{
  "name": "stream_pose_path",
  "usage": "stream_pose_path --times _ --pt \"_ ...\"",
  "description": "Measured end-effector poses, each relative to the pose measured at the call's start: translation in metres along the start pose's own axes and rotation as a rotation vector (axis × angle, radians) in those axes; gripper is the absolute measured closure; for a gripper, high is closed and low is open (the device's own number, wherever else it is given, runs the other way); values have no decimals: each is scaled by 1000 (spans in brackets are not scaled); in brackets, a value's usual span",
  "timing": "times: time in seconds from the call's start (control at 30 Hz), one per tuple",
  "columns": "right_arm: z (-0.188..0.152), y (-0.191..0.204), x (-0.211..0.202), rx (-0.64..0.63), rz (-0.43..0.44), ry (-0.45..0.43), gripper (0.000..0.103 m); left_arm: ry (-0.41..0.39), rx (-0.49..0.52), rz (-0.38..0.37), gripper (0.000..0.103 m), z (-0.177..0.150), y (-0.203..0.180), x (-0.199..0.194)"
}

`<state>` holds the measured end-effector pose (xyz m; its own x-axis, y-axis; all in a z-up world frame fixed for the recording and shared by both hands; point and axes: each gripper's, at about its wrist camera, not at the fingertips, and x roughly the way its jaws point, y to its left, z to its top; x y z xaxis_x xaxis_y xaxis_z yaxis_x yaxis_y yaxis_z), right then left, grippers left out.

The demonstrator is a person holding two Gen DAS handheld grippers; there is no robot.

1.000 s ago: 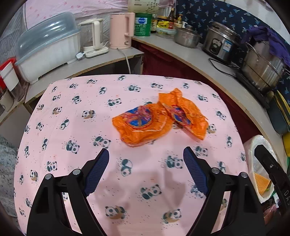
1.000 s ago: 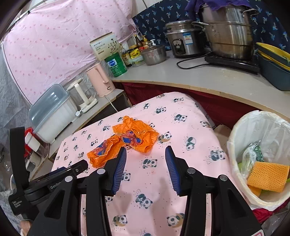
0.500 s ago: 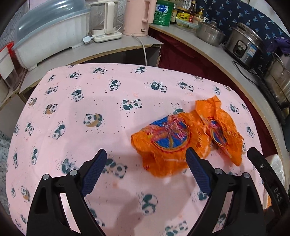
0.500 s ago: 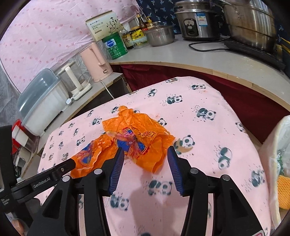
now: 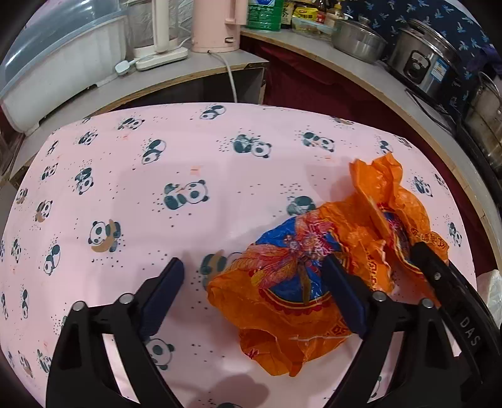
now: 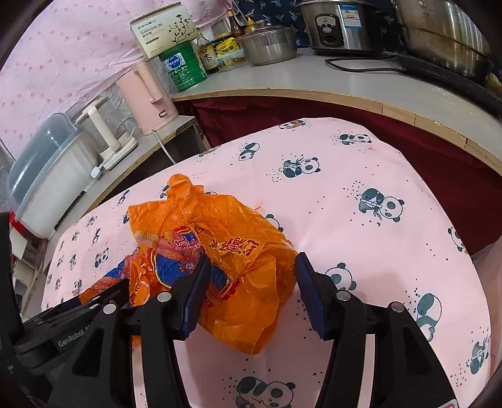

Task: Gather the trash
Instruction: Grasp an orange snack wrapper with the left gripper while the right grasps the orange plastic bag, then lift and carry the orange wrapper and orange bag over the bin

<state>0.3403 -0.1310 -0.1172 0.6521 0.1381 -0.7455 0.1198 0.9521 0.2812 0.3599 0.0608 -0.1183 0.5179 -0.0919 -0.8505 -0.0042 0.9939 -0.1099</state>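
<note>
Lying crumpled on the panda-print tablecloth — two orange plastic wrappers with blue and red printing, touching and partly overlapping.

Item 1: nearer orange wrapper, dragonfly design on a blue round, flat on the cloth. The left tool stands spread wide around it: the right-hand finger rests over the wrapper's printed face, the left-hand finger is on bare cloth just beside the wrapper's edge. Nothing is clamped.

Item 2: farther orange wrapper, puffed up, with red lettering on its top fold. The right tool is likewise spread, one finger on each side of the wrapper's near bulge, both close to the plastic; whether either pad touches it cannot be told. From the left wrist view this wrapper sits beyond and to the right of item 1, with the right tool's black frame lying against its near edge.

Surroundings, relative to the tablecloth — behind it, a lower shelf with a pink electric kettle and a white lidded container; beyond, a curved counter carrying a green tin, a steel pot and a rice cooker.
</note>
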Motion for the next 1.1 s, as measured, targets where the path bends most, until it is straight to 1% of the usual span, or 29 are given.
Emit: stream_pose_path --times 0.03,0.07,0.1,0.13,0.17,0.2,0.23,0.27,0.3,0.5,0.67,0.9,1.1 --pt "0 1 0 -5 0 2 52 -4 11 -3 29 -1 -3 -1" --pt "0 1 1 -8 2 5 58 -5 16 -8 37 0 -6 -1" --pt "-1 2 1 -11 1 10 69 -6 18 -19 47 -1 -8 -3" --pt "-1 2 1 -14 0 16 72 -5 18 -25 54 -1 -10 -5" --pt "-3 3 1 -14 3 20 79 -3 21 -30 67 -2 -12 -7" --pt "-4 3 0 -12 9 26 82 -1 23 -32 75 -3 -13 -9" --pt "-5 3 -2 -10 9 26 83 0 23 -35 78 -4 -15 -10" --pt "-7 3 -5 -8 10 25 84 0 23 -40 86 -5 -16 -12" --pt "-9 2 -9 -5 14 23 84 -2 25 -45 89 -7 -17 -16" --pt "-17 -4 -46 9 27 -6 85 -21 40 -60 91 -18 -27 -43" --pt "-20 -13 -83 22 19 -44 85 -58 61 -80 91 -27 -43 -79" --pt "-23 -39 -148 59 1 -124 85 -108 106 -111 91 -41 -71 -130" --pt "-28 -67 -202 96 -17 -192 85 -149 161 -143 91 -56 -106 -169"
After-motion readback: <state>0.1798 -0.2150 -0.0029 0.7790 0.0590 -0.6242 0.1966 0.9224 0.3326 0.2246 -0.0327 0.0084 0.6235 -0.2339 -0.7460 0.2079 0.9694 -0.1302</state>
